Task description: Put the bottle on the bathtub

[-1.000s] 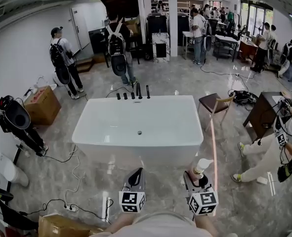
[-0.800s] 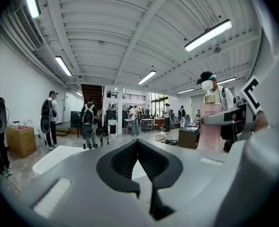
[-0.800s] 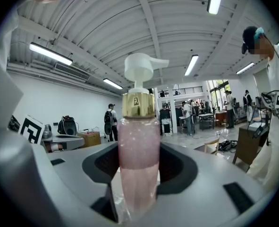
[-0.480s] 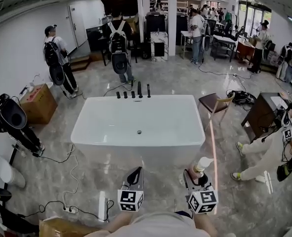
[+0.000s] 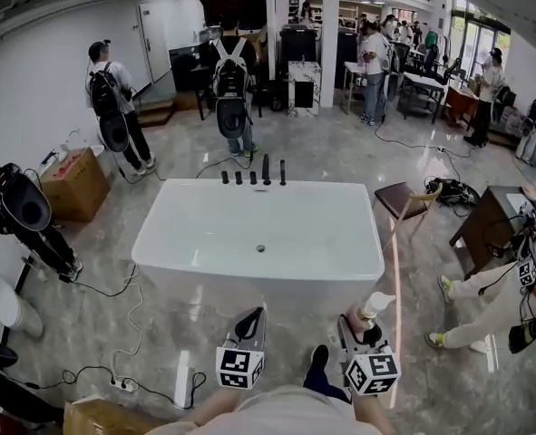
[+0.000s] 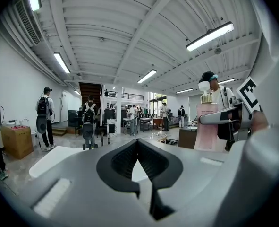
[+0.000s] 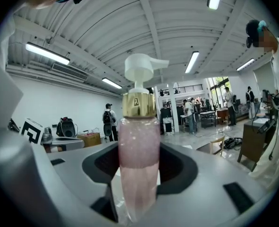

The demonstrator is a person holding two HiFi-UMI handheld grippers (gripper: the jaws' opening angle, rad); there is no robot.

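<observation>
Bottle held short of the bathtub [image 5: 258, 277], not yet placed.
Right gripper [image 5: 358, 331] is clamped on the pink pump bottle [image 5: 374, 306], upright, near the front rim. Left gripper [image 5: 249, 323] has its jaws together, empty. Keep it vertical and seat the base flat on the rim before letting go.

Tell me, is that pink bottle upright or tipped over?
Upright: the bottle stands vertical between the right gripper's jaws, white pump on top.
</observation>
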